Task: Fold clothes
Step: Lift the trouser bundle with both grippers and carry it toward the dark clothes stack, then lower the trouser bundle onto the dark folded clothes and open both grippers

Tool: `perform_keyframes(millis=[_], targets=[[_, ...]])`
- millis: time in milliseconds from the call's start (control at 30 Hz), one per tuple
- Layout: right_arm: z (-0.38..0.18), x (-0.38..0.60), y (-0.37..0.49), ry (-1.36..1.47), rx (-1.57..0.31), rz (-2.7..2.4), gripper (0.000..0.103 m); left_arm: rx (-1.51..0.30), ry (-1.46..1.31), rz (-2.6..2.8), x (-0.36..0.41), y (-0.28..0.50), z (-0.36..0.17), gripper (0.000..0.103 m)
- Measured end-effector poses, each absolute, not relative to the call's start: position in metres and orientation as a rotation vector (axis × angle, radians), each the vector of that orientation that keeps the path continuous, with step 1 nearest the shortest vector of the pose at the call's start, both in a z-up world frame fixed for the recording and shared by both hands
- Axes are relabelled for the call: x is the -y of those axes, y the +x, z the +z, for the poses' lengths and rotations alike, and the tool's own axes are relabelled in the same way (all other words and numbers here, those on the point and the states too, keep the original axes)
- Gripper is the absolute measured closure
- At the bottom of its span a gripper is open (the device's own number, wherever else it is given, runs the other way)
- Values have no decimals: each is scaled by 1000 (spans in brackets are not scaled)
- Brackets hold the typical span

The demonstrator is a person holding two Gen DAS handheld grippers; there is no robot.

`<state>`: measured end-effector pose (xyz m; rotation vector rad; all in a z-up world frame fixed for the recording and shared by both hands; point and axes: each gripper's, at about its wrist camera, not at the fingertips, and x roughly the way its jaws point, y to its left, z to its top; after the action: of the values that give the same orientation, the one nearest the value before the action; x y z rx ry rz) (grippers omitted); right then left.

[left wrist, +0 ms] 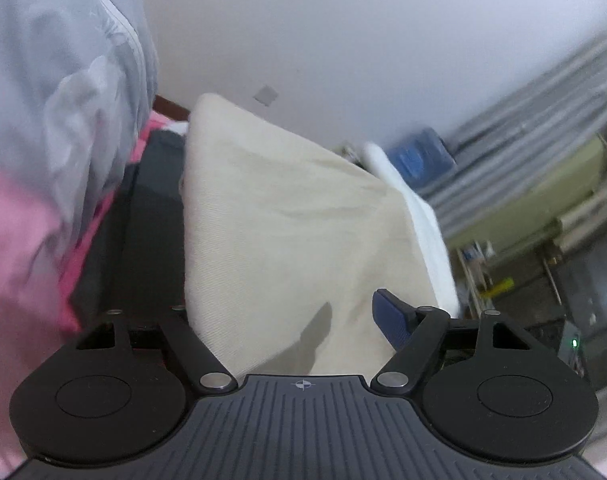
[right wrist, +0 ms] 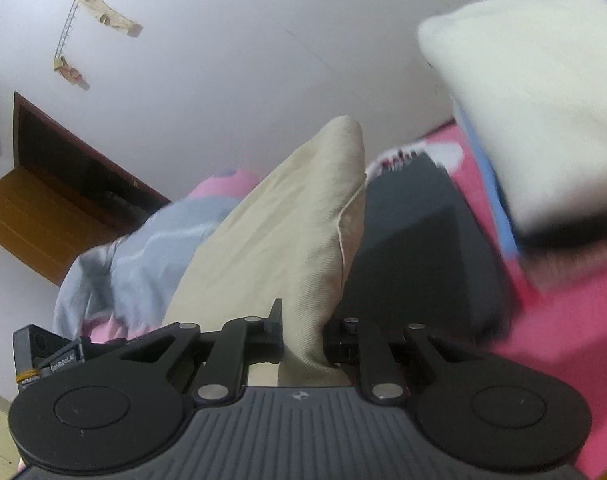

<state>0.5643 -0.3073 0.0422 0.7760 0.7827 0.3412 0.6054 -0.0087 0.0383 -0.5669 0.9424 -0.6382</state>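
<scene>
**Cream garment pinched at both ends, lifted over the bed**

Right wrist view: the right gripper (right wrist: 302, 330) has its black fingers (right wrist: 272, 330) pressed together on a cream-coloured twill garment (right wrist: 279, 236). The cloth fills the narrow gap between them. From the grip the garment runs away toward 12 o'clock, its long axis leaning slightly right, and ends in a rounded folded tip. A stitched seam edge runs down its right side.

Left of the garment, at 9 to 10 o'clock, lies a crumpled pale grey-blue fabric (right wrist: 143, 248) with pink cloth beneath. Just right of the garment sits a dark grey folded piece (right wrist: 415, 248) on a bright pink bed cover (right wrist: 563, 344). At 1 to 2 o'clock a blurred stack shows a white folded cloth (right wrist: 539, 92) on top, with blue and black layers under it. A brown wooden door (right wrist: 31, 208) stands at 9 o'clock.

Left wrist view: the same cream garment (left wrist: 287, 216) spreads as a broad panel from between the fingers up toward 11 o'clock, its far corner at the top. On the left gripper (left wrist: 287, 320) only the right-hand finger with its blue pad (left wrist: 391, 316) is visible, lying against the cloth's right edge; the other is hidden behind the fabric. Fingers set wide apart; whether they clamp the cloth I cannot tell.

Grey-blue fabric (left wrist: 63, 80) hangs at 10 o'clock, blurred.
</scene>
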Motion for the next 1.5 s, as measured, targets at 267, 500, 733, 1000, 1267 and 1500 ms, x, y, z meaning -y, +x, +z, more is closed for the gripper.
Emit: perform_keyframes(millis=[267, 500, 733, 1000, 1267, 1500], targets=[[6, 322, 659, 780, -799, 357, 85, -945, -533, -560, 37, 667, 19, 28], [-22, 323, 689, 761, -846, 346, 86, -985, -499, -500, 52, 694, -1, 28], [-50, 305, 697, 571, -863, 309, 74, -962, -429, -395, 48, 686, -7, 21], [-16, 284, 659, 281, -761, 181, 54, -721, -173, -330, 54, 640, 29, 14], [-2, 261, 686, 133, -564, 189, 61, -735, 105, -384, 97, 636, -5, 13], [-20, 279, 715, 179, -748, 146, 70, -801, -1, -266, 65, 620, -17, 14]])
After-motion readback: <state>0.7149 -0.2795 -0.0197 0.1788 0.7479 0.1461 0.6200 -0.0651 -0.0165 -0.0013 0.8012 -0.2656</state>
